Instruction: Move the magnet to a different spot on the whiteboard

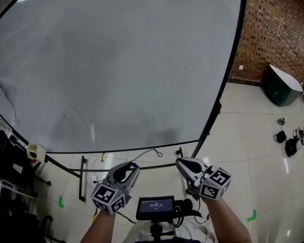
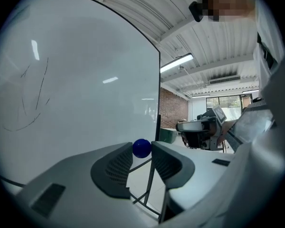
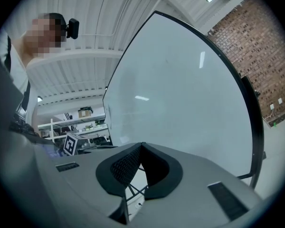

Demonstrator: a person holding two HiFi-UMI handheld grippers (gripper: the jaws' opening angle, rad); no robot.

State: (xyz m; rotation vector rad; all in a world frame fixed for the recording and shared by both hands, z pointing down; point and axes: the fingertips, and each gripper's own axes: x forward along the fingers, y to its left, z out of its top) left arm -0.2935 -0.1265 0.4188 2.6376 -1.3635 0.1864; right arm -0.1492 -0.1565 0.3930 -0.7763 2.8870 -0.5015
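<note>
Holding the blue magnet [image 2: 142,147] pinched between its tips, the left gripper [image 2: 142,152] has the whiteboard [image 2: 76,89] just ahead, off to its left. The right gripper [image 3: 141,147] is squeezed shut, with nothing in it.

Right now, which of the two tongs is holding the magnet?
The left tongs: the blue ball magnet is pinched between their tips. The right tongs are closed on nothing.
</note>
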